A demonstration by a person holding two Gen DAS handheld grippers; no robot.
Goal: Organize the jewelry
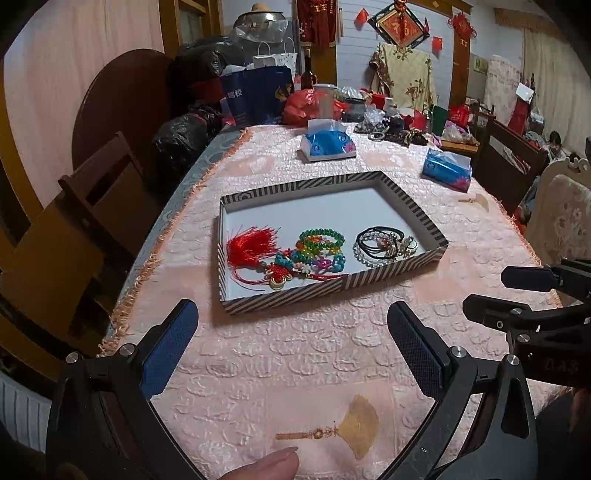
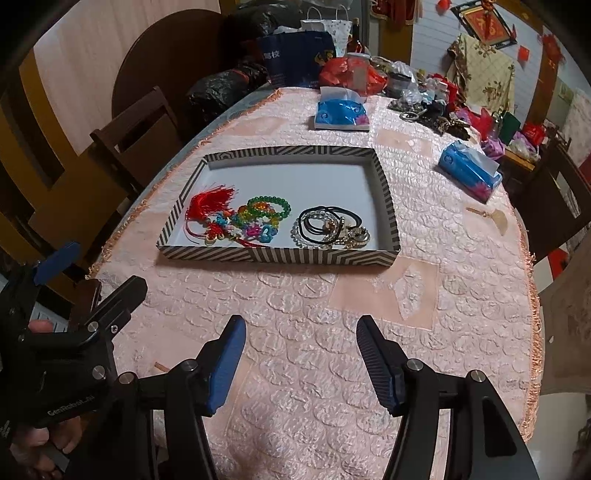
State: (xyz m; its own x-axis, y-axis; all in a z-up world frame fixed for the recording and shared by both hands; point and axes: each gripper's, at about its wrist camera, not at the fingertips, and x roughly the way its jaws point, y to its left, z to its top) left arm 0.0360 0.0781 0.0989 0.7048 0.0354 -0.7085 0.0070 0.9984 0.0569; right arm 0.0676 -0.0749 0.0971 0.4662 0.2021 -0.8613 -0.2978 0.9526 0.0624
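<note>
fingertip (image 1: 275, 463) only in left view; both tools (image 1: 291, 343) (image 2: 301, 354) agape, empty; striped tray (image 2: 280, 254) ahead.

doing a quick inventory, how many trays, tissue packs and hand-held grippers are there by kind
striped tray: 1
blue tissue packs: 2
hand-held grippers, left and right: 2
total: 5

A lived-in home dining room. A large surface (image 1: 332, 350) wears a pink quilted cloth, with wooden chairs (image 1: 92, 206) around it, tissue boxes (image 1: 328, 144), shopping bags (image 1: 258, 94), red festive wall hangings (image 1: 400, 26) and draped floral fabric (image 1: 404, 75) behind.
</note>
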